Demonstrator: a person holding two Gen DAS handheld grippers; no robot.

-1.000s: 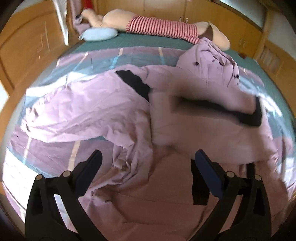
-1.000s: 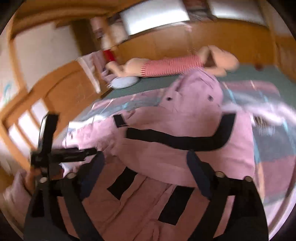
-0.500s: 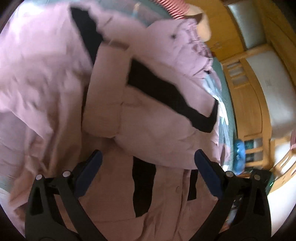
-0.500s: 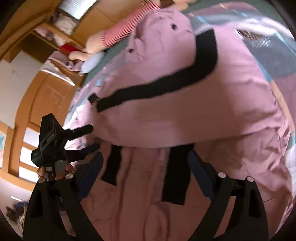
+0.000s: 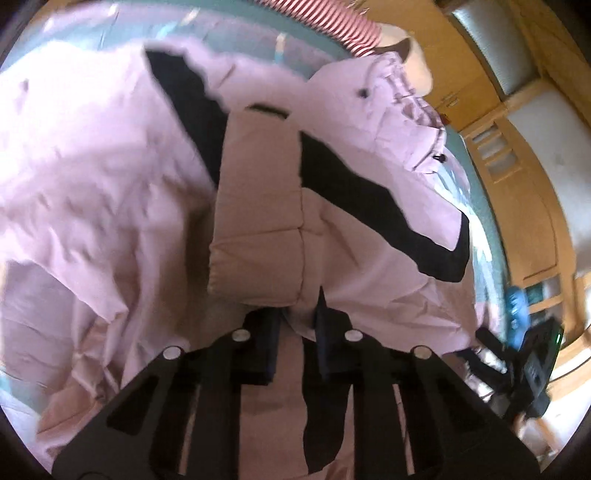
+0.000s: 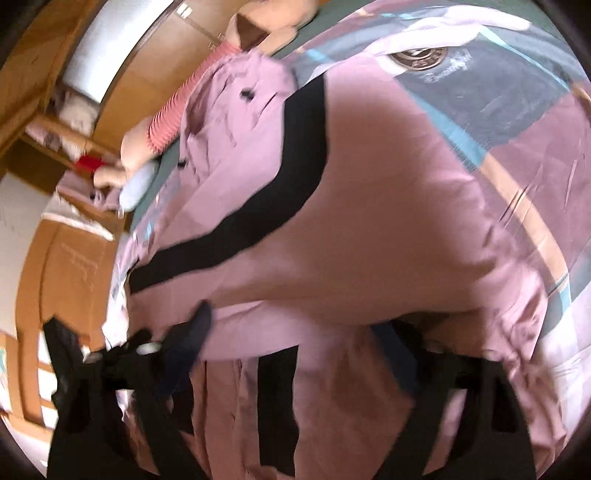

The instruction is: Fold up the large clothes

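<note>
Big pink jacket with black stripes, spread out on the bed, hood end up near the striped plush toy. Left claw pinched tight on a fold of the pink cloth. Right claw wide apart, low over the jacket's puffy edge, blurry, nothing between the fingers. Wooden cupboards beside the bed
</note>
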